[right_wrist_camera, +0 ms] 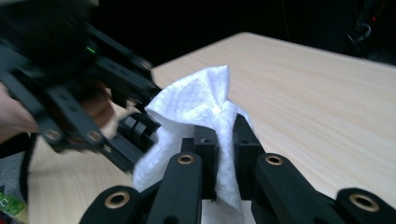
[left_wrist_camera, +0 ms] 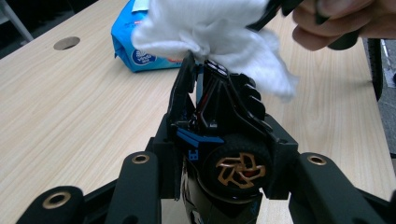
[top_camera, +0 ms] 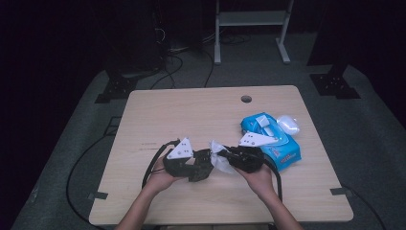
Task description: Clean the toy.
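A black toy car (left_wrist_camera: pixel 219 140) with a gold-spoked wheel is clamped between the jaws of the left gripper (top_camera: pixel 191 165), which is held in the person's left hand (top_camera: pixel 160 179) just above the near middle of the wooden table (top_camera: pixel 191 110). In the left gripper view the car is seen gripped at its sides, its far end pointing up and away from the camera. A crumpled white wipe (right_wrist_camera: pixel 201 112) is pinched between the nearly closed jaws of the right gripper (top_camera: pixel 229 158), which is carried by the right hand (top_camera: pixel 261 179). The wipe is pressed against the far end of the car, and in the high view it is seen bunched between the two grippers (top_camera: pixel 219 155). In the right gripper view the left gripper is seen blurred at the left, just beside the wipe. A blue pack of wet wipes (top_camera: pixel 270 136) is seen lying on the table to the right, beyond the right gripper, with its white lid flipped open.
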`<state>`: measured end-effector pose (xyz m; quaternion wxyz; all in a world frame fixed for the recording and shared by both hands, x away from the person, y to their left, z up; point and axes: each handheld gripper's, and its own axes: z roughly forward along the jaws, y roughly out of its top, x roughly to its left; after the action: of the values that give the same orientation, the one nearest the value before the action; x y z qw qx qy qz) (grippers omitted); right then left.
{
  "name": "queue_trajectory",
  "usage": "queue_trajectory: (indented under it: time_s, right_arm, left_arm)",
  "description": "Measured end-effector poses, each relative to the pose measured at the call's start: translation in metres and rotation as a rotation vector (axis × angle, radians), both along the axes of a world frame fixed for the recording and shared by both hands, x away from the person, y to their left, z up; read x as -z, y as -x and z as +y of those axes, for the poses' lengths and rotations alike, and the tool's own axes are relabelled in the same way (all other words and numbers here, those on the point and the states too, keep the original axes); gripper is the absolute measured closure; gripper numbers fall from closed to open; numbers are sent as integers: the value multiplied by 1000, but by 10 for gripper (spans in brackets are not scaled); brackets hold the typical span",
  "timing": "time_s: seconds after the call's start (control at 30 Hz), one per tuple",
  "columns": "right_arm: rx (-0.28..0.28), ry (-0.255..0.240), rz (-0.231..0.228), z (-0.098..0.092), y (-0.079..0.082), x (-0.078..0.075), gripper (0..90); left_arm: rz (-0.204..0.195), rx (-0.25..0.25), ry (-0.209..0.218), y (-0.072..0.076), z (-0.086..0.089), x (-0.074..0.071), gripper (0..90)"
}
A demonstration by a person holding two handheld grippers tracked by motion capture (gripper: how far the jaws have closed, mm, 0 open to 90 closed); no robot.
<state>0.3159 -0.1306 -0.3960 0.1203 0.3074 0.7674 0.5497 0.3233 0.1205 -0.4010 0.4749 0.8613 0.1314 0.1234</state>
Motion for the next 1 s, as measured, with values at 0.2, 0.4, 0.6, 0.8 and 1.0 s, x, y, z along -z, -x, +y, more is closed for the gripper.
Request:
queue_trajectory:
  time_s: [0.2, 0.4, 0.6, 0.8, 1.0]
  right_arm:
    - [11, -3, 13, -3, 1, 3, 835]
    - [2, -15, 20, -1, -1, 5, 834]
    - [23, -7, 72, -7, -5, 16, 834]
    - [-13, -31, 15, -1, 0, 0, 834]
    - [19, -10, 81, -8, -7, 20, 834]
  left_arm:
    - [-1, 1, 0, 0, 0, 0, 581]
    - [2, -6, 5, 0, 1, 1, 581]
    - [3, -4, 6, 0, 1, 1, 581]
    - [-2, -5, 4, 0, 0, 1, 581]
    - [-4, -4, -4, 0, 0, 1, 581]
